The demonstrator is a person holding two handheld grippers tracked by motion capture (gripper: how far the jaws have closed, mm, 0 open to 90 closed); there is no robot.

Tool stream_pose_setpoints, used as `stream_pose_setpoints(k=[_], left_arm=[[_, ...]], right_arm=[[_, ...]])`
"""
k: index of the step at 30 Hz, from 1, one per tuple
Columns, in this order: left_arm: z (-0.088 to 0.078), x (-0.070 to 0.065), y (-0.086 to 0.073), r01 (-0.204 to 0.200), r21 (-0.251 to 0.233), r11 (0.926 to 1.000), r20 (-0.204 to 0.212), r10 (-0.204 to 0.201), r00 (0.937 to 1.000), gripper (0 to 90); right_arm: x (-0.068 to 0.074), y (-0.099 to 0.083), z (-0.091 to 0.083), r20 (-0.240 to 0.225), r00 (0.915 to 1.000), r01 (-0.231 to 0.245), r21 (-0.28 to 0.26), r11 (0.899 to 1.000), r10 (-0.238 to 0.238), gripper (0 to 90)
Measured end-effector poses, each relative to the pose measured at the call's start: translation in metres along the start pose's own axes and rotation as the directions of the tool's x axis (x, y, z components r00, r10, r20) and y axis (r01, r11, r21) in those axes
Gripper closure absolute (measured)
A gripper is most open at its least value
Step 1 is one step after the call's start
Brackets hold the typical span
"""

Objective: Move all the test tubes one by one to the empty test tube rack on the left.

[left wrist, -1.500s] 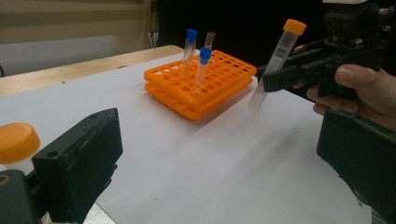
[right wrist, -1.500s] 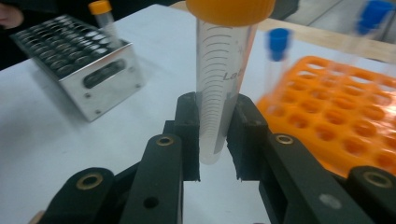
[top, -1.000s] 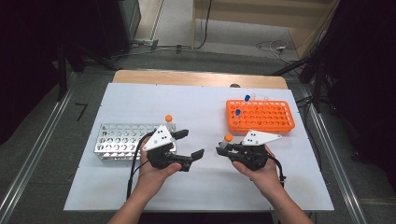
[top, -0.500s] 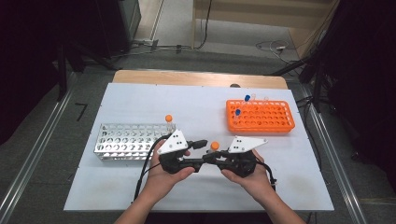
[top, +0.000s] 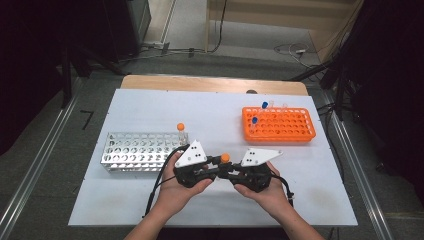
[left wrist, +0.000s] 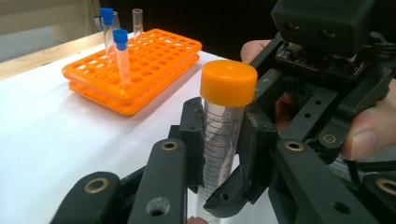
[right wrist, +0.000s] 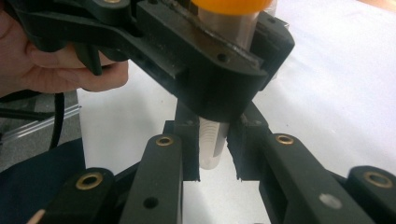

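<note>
A clear tube with an orange cap (top: pixel 225 158) stands upright between my two grippers at the table's front middle. My left gripper (top: pixel 217 168) has just been closing its jaws, and its pads now press the tube (left wrist: pixel 224 135) just under the cap. My right gripper (top: pixel 229 171) is shut on the same tube lower down. In the right gripper view its pads clamp the tube's lower end (right wrist: pixel 212 140), below the left gripper's black jaws. Both hands hold the grippers nose to nose.
A silver rack (top: pixel 135 150) lies to the left with one orange-capped tube (top: pixel 181 131) at its right end. An orange rack (top: pixel 279 124) at the right back holds blue-capped tubes (top: pixel 264 106) and one uncapped tube (left wrist: pixel 137 21). Bare white table lies ahead of the hands.
The right gripper carried the orange-capped tube leftward to the left gripper. The left gripper's open jaws closed around the tube under its cap.
</note>
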State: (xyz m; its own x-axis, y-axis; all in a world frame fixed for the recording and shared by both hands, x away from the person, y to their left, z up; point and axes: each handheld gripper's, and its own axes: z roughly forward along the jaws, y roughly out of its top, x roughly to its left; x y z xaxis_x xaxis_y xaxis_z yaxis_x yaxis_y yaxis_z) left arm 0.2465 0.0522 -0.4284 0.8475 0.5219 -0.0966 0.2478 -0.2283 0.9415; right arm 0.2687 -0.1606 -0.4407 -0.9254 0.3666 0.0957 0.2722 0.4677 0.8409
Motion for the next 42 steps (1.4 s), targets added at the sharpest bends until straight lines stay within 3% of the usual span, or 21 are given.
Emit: stream_pose_setpoints(k=[4,10,11,12,14,17,25,34,42], left_arm=[[-0.004,0.003,0.001,0.012,-0.010,0.9999,-0.008,-0.012,0.9999,74.8],[-0.011,0.010,0.001,0.032,-0.030,0.9990,-0.030,-0.033,0.9990,74.8],[-0.013,0.012,0.001,0.034,-0.031,0.9989,-0.035,-0.035,0.9988,74.8],[-0.015,0.013,0.002,0.035,-0.033,0.9988,-0.040,-0.036,0.9985,74.8],[-0.019,0.016,0.002,0.040,-0.042,0.9983,-0.050,-0.042,0.9979,74.8],[-0.024,0.021,0.003,0.045,-0.051,0.9977,-0.066,-0.048,0.9966,74.8],[-0.039,0.035,0.003,0.063,-0.068,0.9957,-0.113,-0.071,0.9911,74.9],[-0.056,0.051,0.001,0.083,-0.094,0.9921,-0.170,-0.098,0.9806,74.9],[-0.074,0.062,0.002,0.087,-0.114,0.9897,-0.216,-0.110,0.9703,74.9]], right_arm=[[0.001,-0.001,-0.001,0.005,0.9998,0.018,-0.018,1.000,-0.018,68.9],[-0.002,-0.003,-0.005,0.015,0.9999,0.002,-0.057,0.998,-0.001,44.8],[-0.002,-0.003,-0.005,0.015,0.9999,0.002,-0.057,0.998,-0.001,44.8],[-0.006,-0.004,-0.007,0.016,0.9999,-0.006,-0.071,0.997,0.007,37.3],[-0.007,-0.005,-0.009,0.018,0.9998,-0.010,-0.077,0.997,0.012,34.1],[-0.013,-0.007,-0.016,0.038,0.9991,-0.016,-0.096,0.995,0.019,20.3],[-0.028,-0.015,-0.032,0.046,0.9972,-0.054,-0.119,0.991,0.060,0.2],[-0.049,-0.030,-0.055,0.086,0.9912,-0.087,-0.144,0.986,0.100,0.0],[-0.059,-0.043,-0.074,0.128,0.9831,-0.110,-0.155,0.982,0.130,0.0]])
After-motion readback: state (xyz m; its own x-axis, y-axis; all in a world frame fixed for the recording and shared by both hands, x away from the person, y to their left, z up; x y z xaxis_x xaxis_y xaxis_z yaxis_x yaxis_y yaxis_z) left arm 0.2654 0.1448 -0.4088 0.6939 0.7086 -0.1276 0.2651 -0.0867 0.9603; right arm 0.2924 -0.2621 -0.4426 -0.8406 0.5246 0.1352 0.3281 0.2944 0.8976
